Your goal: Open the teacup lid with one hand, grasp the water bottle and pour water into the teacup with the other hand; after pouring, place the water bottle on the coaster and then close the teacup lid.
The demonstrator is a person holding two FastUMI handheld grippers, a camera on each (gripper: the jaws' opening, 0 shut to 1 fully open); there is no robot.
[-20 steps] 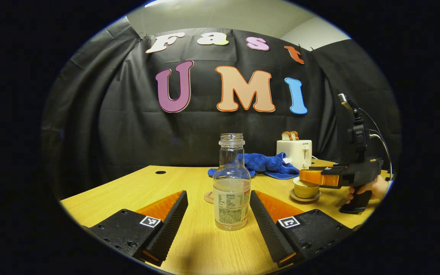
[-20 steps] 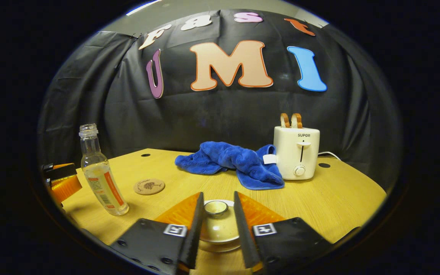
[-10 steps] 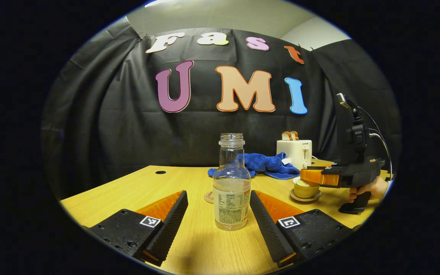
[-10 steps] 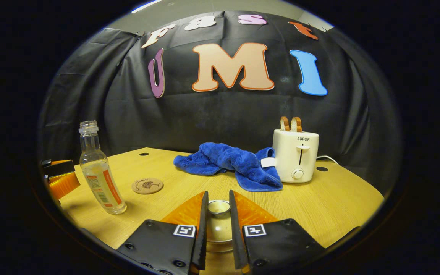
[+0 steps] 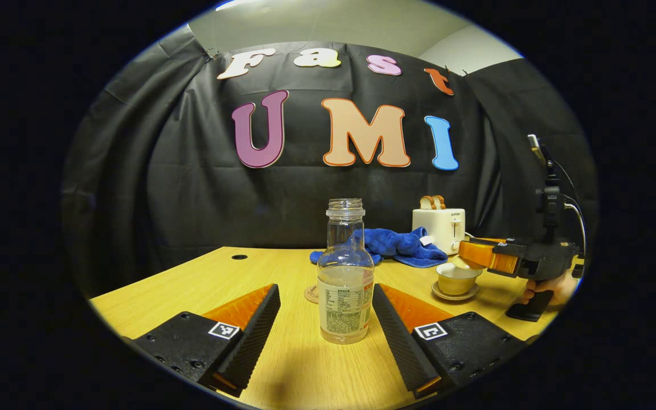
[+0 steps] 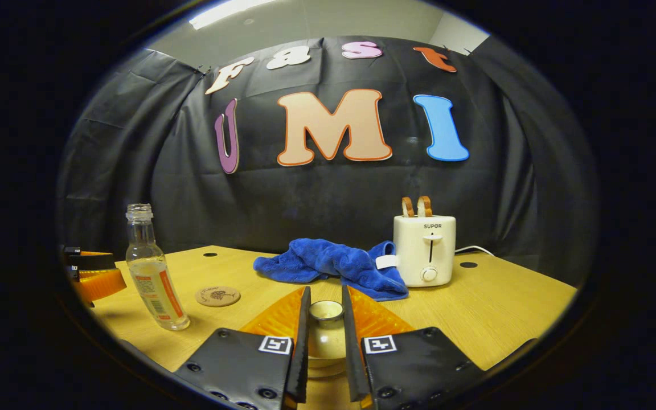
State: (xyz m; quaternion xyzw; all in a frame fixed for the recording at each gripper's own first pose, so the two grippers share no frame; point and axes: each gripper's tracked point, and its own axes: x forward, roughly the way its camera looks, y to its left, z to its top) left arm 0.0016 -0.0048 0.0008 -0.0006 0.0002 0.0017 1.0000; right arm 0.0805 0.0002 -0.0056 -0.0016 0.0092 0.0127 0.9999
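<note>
A clear, capless water bottle (image 5: pixel 344 273) partly filled with water stands upright on the table between the fingers of my left gripper (image 5: pixel 325 327), which is open and not touching it. Farther right, the teacup (image 5: pixel 456 280) sits uncovered on its saucer (image 5: pixel 453 295). My right gripper (image 5: pixel 469 254), held by a hand (image 5: pixel 556 285), hovers just above the cup's right side. In the right gripper view that gripper (image 6: pixel 324 297) is shut on the knob of the pale lid (image 6: pixel 326 340), which is lifted. The round coaster (image 6: pixel 217 296) lies right of the bottle (image 6: pixel 154 273).
A crumpled blue cloth (image 6: pixel 333 265) and a white toaster (image 6: pixel 425 250) holding bread stand at the back of the wooden table (image 6: pixel 504 296). The coaster (image 5: pixel 311 294) peeks out behind the bottle. My left gripper (image 6: pixel 91 276) shows at the far left edge.
My right gripper closed on the lid's knob and lifted the lid up and to the right, off the teacup. The left gripper and the bottle have not moved.
</note>
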